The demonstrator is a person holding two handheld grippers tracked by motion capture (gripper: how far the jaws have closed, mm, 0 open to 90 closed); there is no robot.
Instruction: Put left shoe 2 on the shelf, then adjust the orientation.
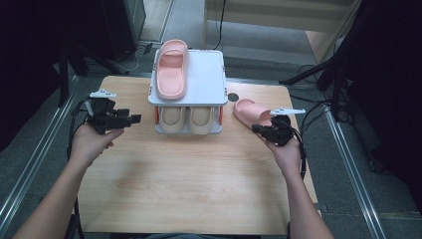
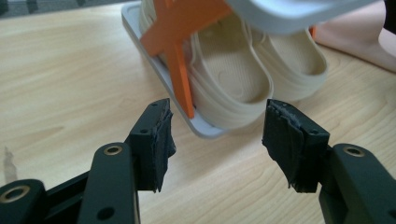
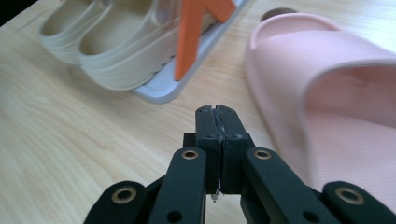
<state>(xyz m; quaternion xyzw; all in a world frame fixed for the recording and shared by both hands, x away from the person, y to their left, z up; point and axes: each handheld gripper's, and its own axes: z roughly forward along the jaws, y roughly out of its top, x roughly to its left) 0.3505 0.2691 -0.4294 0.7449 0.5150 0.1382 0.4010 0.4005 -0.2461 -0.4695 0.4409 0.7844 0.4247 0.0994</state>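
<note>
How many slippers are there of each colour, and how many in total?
Pink slippers: 2, one on the rack's top shelf and one on the table.
Beige slippers: 2, side by side on the lower shelf.
Total: 4

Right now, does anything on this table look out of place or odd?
Yes: one pink slipper lies on the bare table to the right of the rack, beside the shut right gripper, while its mate sits on the rack's top shelf. The beige pair sits together on the lower shelf.
</note>
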